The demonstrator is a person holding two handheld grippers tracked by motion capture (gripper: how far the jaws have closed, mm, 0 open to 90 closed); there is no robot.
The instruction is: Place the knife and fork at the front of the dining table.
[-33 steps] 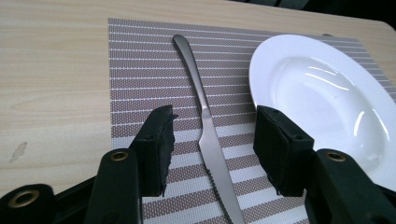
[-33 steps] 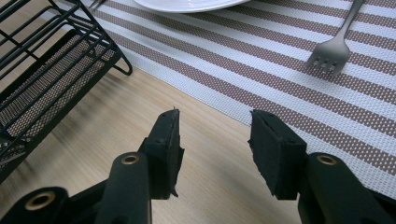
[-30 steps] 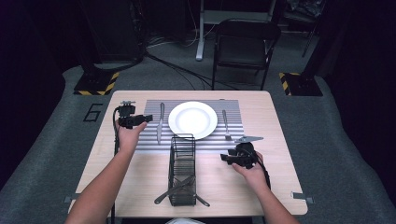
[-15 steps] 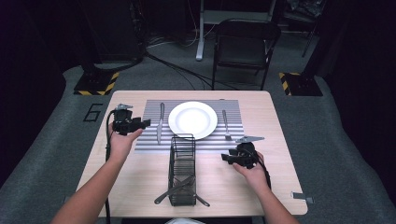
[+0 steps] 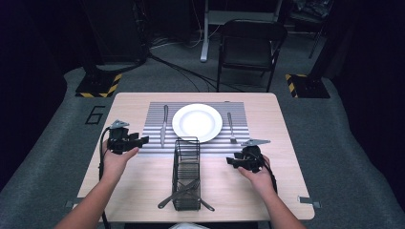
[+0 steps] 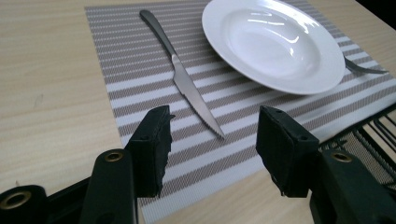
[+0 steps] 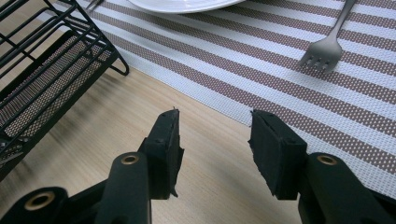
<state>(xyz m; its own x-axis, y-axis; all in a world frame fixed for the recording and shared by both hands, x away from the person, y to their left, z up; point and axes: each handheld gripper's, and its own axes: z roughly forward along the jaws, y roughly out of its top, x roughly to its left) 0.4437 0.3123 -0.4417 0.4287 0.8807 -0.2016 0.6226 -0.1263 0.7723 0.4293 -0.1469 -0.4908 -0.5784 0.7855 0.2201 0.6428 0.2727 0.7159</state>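
Knife (image 5: 164, 126) lies lengthwise left of plate (image 5: 197, 122), tip toward the person.

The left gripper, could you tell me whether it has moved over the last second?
Yes. In the high view the left gripper has drawn back toward the person's edge of the table and further from the knife on the placemat.

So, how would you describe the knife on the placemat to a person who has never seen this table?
Find the striped placemat at the far middle of the wooden table, with the white plate on it. The knife lies flat on the mat just left of the plate, handle pointing away from the person. Unlike the fork right of the plate, it has a serrated blade, not tines.
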